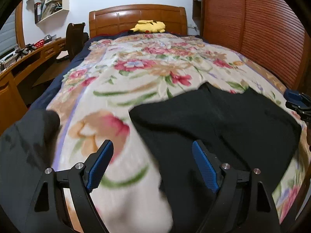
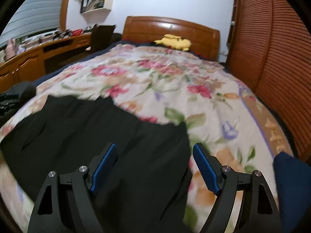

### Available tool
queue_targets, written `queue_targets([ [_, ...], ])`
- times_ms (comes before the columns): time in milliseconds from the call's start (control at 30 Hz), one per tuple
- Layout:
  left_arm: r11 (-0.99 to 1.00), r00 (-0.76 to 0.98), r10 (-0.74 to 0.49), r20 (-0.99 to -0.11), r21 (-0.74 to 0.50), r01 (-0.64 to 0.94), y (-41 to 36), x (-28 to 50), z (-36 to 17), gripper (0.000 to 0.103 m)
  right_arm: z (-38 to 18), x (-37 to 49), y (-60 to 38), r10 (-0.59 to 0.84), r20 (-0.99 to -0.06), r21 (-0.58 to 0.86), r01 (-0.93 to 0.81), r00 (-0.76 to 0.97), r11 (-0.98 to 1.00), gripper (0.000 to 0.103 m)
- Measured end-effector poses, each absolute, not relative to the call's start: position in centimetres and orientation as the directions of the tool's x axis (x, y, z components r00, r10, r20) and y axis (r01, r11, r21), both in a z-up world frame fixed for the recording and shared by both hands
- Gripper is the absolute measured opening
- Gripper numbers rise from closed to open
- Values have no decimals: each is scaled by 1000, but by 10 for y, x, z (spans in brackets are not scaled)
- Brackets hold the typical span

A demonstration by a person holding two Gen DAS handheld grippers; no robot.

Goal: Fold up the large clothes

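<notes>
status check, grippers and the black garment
Left gripper open, empty. Right gripper open, empty. Black garment spread on floral blanket. Nothing blocking.

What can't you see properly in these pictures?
- Black garment: its near end runs off the bottom edge behind the left gripper; the type is unclear.
- Right wrist view: the right gripper hides some cloth.
- Shelf contents: too small.
- Floral blanket foreground: blurred.

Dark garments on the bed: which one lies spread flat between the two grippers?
The black garment lying flat on the floral blanket, under both open grippers. The other dark garment sits bunched at the bed's left edge.
</notes>
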State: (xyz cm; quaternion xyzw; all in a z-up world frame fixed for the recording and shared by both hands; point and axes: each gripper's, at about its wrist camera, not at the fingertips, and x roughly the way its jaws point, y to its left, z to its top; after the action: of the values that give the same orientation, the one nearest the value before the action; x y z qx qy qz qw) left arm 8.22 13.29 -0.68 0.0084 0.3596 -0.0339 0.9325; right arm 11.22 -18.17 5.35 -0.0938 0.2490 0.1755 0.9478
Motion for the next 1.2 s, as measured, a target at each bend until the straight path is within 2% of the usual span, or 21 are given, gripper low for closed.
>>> queue_targets([
  [167, 996, 719, -73, -691, -10, 91, 125, 54, -22, 84, 34, 92, -191, 299, -549, -93, -413, 780, 906, 82],
  [367, 993, 708, -86, -701, -7, 114, 114, 32, -30, 84, 34, 82, -201, 334, -554, -18, -412, 763, 911, 79],
  [567, 996, 694, -65, -717, -4, 89, 113, 35, -49, 84, 6, 97, -195, 290, -643, 0, -379, 709, 925, 79],
  [800, 994, 659, -110, -744, -88, 66, 123, 39, -65, 84, -3, 102, -185, 272, -643, -14, -367, 716, 930, 80],
  [1200, 996, 690, -85, -719, -80, 39, 114, 1, -48, 84, 7, 75, -206, 287, -632, 79, -308, 720, 948, 80],
])
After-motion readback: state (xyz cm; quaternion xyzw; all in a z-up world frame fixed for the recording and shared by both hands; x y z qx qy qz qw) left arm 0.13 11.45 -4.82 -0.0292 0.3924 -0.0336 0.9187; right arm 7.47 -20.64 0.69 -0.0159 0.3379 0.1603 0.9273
